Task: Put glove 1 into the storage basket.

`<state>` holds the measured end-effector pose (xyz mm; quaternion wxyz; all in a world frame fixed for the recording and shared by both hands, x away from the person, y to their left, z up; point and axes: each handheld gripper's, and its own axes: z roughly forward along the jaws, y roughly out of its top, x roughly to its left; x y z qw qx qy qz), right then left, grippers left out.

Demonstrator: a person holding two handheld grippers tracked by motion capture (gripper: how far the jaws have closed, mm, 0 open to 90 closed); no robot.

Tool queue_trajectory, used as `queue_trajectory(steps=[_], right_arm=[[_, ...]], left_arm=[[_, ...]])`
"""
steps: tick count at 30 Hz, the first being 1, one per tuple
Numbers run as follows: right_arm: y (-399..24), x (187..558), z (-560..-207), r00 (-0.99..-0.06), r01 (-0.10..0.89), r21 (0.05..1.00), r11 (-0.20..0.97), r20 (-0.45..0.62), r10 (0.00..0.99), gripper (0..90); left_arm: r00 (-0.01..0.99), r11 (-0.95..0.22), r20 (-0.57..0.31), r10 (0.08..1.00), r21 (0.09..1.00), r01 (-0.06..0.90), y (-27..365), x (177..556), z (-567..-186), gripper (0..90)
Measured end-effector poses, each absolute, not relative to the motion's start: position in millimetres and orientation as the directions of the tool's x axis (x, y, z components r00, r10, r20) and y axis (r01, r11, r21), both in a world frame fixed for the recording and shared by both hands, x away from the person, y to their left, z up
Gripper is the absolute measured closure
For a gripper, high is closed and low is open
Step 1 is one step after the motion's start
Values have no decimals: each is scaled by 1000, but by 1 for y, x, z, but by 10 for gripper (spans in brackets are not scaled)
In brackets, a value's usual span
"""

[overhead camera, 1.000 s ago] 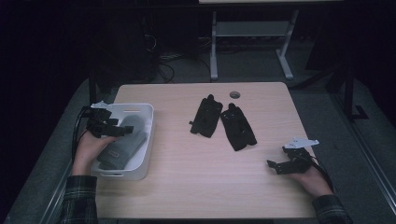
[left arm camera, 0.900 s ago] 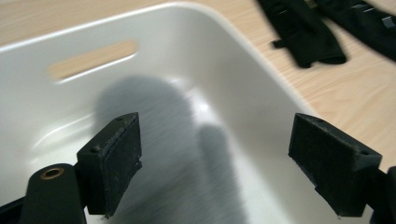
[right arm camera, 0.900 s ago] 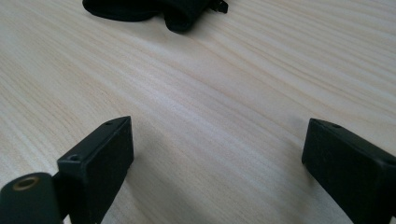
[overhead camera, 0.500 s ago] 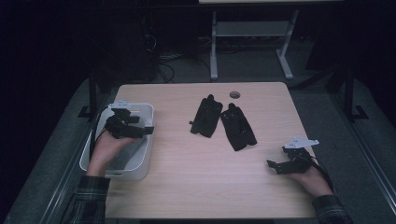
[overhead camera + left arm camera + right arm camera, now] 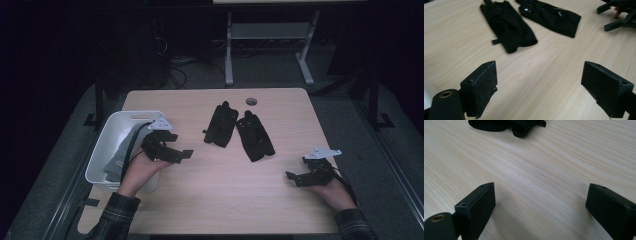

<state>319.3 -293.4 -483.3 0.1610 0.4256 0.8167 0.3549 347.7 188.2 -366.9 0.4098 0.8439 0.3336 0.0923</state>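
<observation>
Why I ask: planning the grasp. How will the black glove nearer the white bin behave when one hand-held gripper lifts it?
The near glove lies flat and creased, so it will probably droop from the left hand-held gripper. It looks thin, likely light. On the smooth table it may slide if pushed.

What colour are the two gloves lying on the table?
Both gloves are plain black, clearest in the left gripper view.

bin contents (image 5: 120, 157): partly hidden by hand | glove (image 5: 504, 123): cut off at top edge
</observation>
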Motion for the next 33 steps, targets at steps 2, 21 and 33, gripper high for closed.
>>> queue_trajectory(steps=[2,21,33], right_arm=[[-293,319,-483,-586,581,717,386,39,809,87],[-293,319,-483,-586,581,717,386,39,809,87],[-292,320,-482,-588,587,707,394,37,808,92]], left_arm=[[767,-443,-104,634,763,470,181,343,-369,125],[784,-488,-102,612,732,476,154,312,-435,128],[813,-617,7,582,656,435,149,309,-470,124]])
